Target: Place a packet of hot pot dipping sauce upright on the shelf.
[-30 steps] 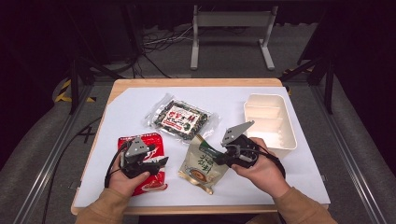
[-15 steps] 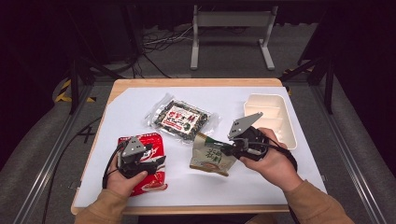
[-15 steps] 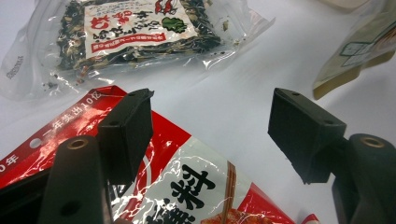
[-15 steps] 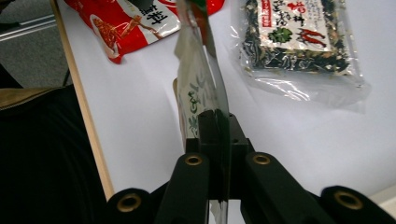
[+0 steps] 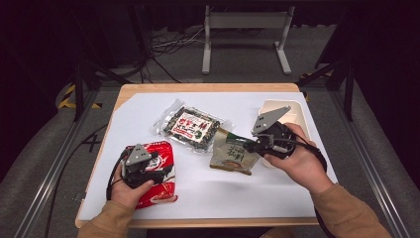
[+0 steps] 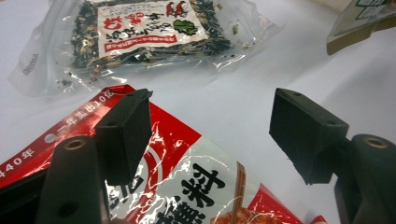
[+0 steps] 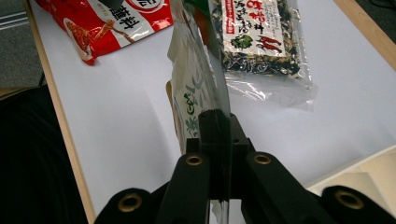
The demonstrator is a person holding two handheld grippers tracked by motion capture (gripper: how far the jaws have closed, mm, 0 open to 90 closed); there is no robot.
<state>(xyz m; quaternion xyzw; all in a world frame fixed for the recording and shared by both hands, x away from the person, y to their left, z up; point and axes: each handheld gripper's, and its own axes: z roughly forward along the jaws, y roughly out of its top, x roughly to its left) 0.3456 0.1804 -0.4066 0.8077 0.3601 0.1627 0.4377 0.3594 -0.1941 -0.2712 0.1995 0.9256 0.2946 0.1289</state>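
Lifting the green pouch [image 5: 233,157] clear of the sheet: vs. a second ago it hangs higher and nearer the tray [image 5: 298,115], so transfer to tray looks underway. R gripper [image 5: 251,144] jaws clamped tight on pouch edge, pouch hanging edge-on between them. L gripper [image 5: 140,174] jaws wide, nothing gripped, poised over red packet [image 5: 161,188] near front edge.

On the red packet [image 6: 196,186], "40年" and "一年卖出10亿" are printed in white along the top band, and large black characters, seemingly "料" among them, are seen below. The lettering on the green pouch [image 7: 196,88] and the clear bag's label [image 6: 149,23] cannot be made out.
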